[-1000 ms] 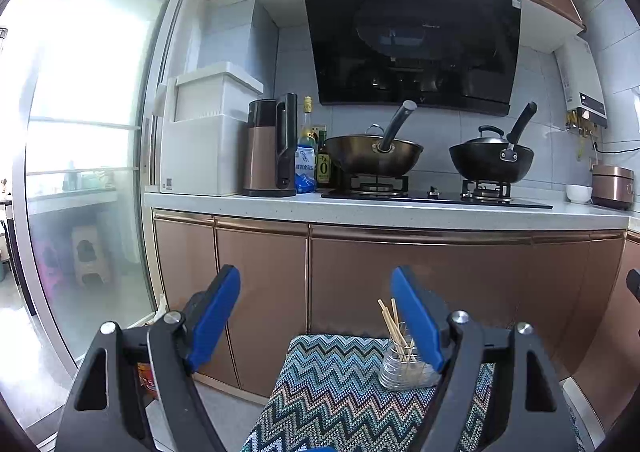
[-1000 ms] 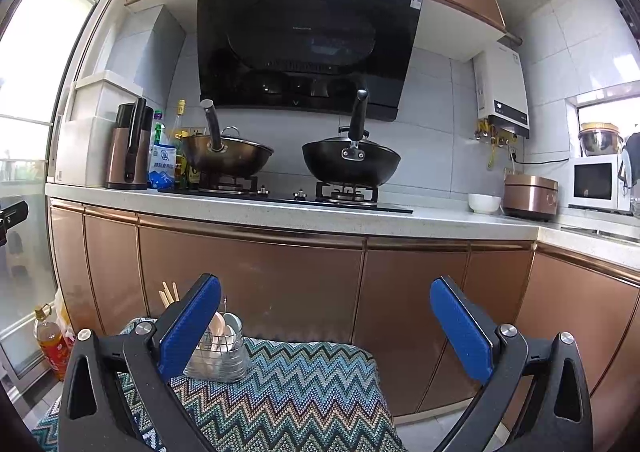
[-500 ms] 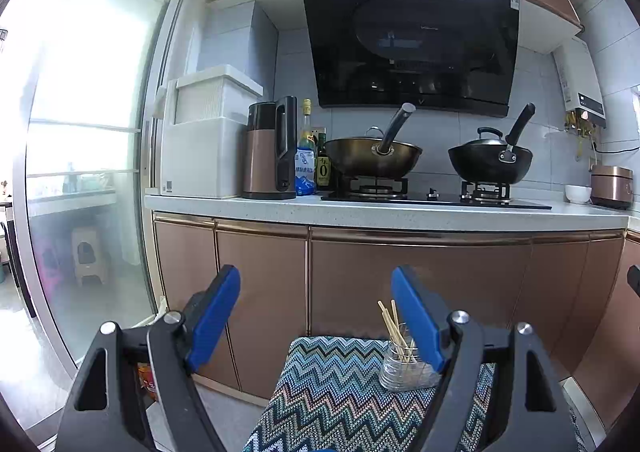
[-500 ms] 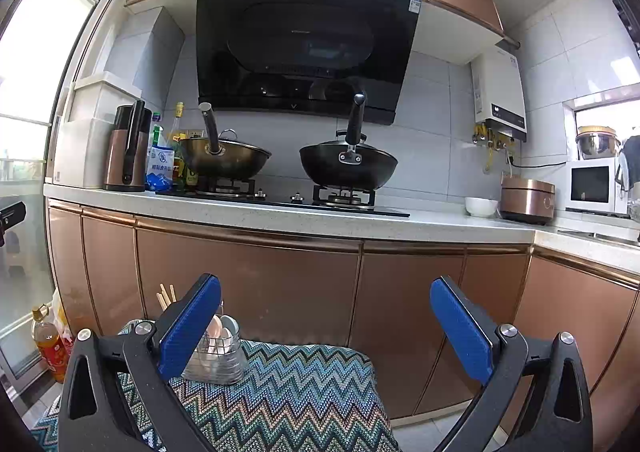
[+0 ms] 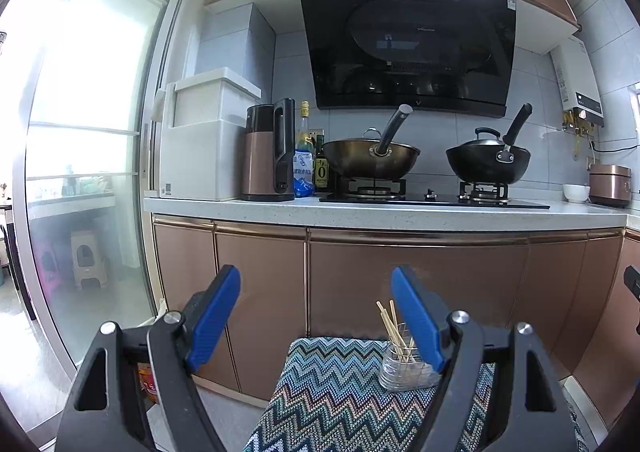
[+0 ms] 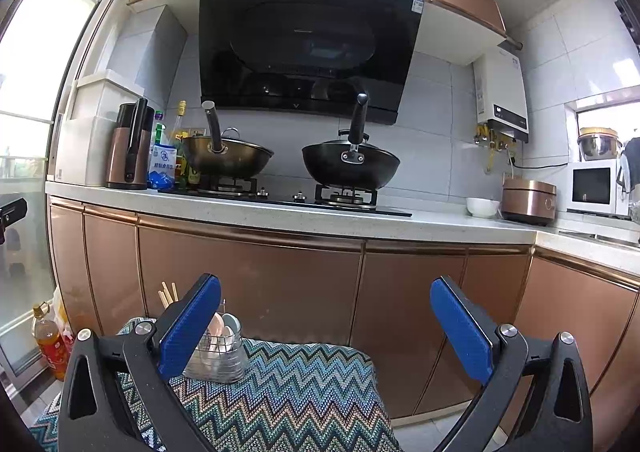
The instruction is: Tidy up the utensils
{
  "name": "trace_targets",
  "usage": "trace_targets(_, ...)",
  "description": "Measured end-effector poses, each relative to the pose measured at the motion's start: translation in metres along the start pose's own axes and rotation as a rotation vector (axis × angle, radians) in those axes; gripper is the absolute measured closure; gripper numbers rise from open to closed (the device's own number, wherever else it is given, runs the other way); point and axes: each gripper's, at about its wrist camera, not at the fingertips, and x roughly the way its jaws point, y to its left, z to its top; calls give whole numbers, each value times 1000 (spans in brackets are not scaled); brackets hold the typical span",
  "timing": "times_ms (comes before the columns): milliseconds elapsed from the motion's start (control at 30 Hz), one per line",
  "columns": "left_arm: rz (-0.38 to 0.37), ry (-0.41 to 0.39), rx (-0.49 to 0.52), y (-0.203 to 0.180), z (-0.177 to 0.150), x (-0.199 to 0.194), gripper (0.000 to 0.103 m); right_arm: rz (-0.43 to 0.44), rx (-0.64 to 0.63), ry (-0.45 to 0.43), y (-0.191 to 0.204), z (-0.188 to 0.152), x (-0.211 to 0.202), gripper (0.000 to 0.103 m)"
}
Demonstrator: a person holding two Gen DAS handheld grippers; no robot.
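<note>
A wire utensil holder [image 6: 218,356] stands at the far edge of a table covered by a zigzag cloth [image 6: 296,392]. It holds chopsticks [image 6: 168,294] and spoons [image 6: 224,328]. In the left wrist view the holder [image 5: 404,368] sits behind my right finger, with the chopsticks [image 5: 390,326] sticking up. My left gripper [image 5: 316,318] is open and empty, above the cloth [image 5: 332,392]. My right gripper [image 6: 326,326] is open and empty, to the right of the holder.
Copper cabinets [image 6: 248,292] and a white counter [image 6: 280,217] run behind the table. Two woks [image 6: 350,165] sit on the stove. A kettle [image 5: 268,155], bottles [image 5: 306,155], a rice cooker [image 6: 528,197] and a bowl [image 6: 482,207] stand on the counter. An oil bottle [image 6: 48,344] stands on the floor at left.
Both views have tilted very slightly; the grippers stay open and over the same spot. Nothing on the table has moved.
</note>
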Motion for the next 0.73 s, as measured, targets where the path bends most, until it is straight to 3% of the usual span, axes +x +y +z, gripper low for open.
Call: trace_targets(733, -2, -23, -3, -1, 1, -9, 26, -8, 5, -15, -3, 1, -6, 0)
